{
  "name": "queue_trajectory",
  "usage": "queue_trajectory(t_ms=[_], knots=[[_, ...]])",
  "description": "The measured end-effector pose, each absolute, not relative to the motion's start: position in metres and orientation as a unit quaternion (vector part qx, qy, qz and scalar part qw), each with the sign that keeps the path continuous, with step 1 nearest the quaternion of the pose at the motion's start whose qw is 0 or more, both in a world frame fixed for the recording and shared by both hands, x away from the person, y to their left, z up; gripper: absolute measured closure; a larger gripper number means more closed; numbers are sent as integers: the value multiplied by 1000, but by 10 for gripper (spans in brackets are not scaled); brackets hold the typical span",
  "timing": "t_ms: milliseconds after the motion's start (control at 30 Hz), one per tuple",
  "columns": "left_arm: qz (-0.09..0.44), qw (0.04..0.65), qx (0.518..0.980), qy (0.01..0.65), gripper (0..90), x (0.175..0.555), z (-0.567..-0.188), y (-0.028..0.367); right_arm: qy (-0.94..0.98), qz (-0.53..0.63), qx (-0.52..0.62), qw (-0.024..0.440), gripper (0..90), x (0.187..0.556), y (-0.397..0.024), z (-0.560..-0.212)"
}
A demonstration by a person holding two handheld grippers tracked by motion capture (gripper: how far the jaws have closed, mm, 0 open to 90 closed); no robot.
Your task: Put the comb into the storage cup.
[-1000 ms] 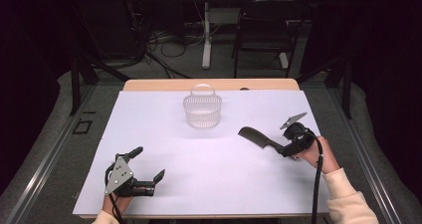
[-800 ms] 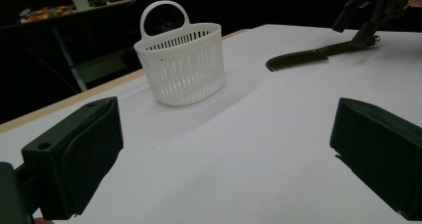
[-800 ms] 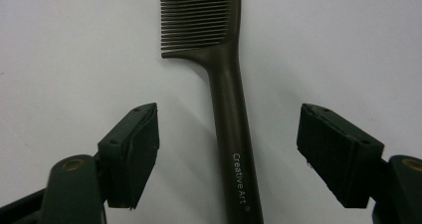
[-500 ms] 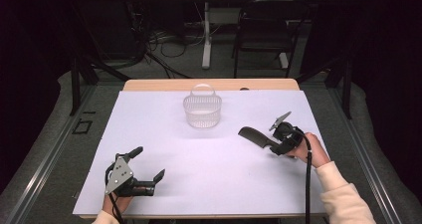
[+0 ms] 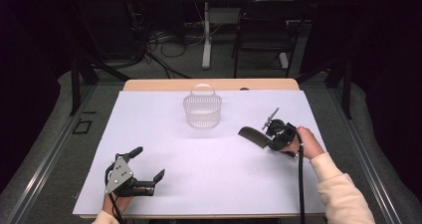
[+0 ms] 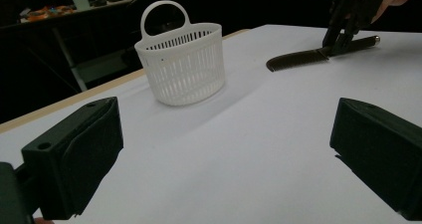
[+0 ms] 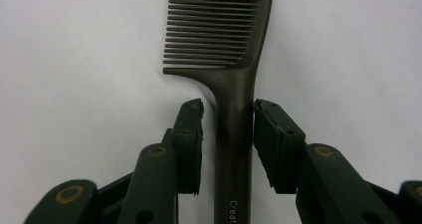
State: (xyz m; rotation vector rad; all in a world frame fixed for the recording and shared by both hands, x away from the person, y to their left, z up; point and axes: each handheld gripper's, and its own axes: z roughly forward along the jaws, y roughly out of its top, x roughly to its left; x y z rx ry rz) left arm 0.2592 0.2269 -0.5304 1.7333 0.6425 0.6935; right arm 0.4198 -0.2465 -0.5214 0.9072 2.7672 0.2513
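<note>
Right gripper [image 7: 228, 129] is down over the comb [image 7: 234, 84], jaws straddling the handle just below the teeth and just been closing; a thin gap shows at the left pad [image 7: 191, 134], the right pad looks at or nearly on the handle, so not a firm pinch yet, judged from the right gripper view. To do this grab well: finish closing square on the handle, keep both pads centred on it so the comb does not twist out, keep the tips from dragging on the sheet, then lift straight up before swinging toward the basket [image 5: 202, 110]. Comb lies flat on the white sheet [image 5: 209, 184] toward the right edge of the tabletop, teeth end pointing toward the middle, well apart from the basket. Basket stands upright near the far edge, about centre, handle up; through the slats it looks empty, though I cannot see the bottom fully. Likely the comb ends up in there, teeth down or laid in. Left gripper [image 5: 144, 170] rests near the front left corner, jaws spread wide, nothing between them.
</note>
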Motion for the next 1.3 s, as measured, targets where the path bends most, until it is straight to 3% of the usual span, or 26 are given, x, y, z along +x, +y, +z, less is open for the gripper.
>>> queue_trajectory(t_ms=[433,1300], knots=[[293,552,732,271,2,259,-530,227,944,65,306,103,716,426,-243,-525],[294,552,732,271,2,259,-530,227,927,128,332,122,725,412,-251,-507]])
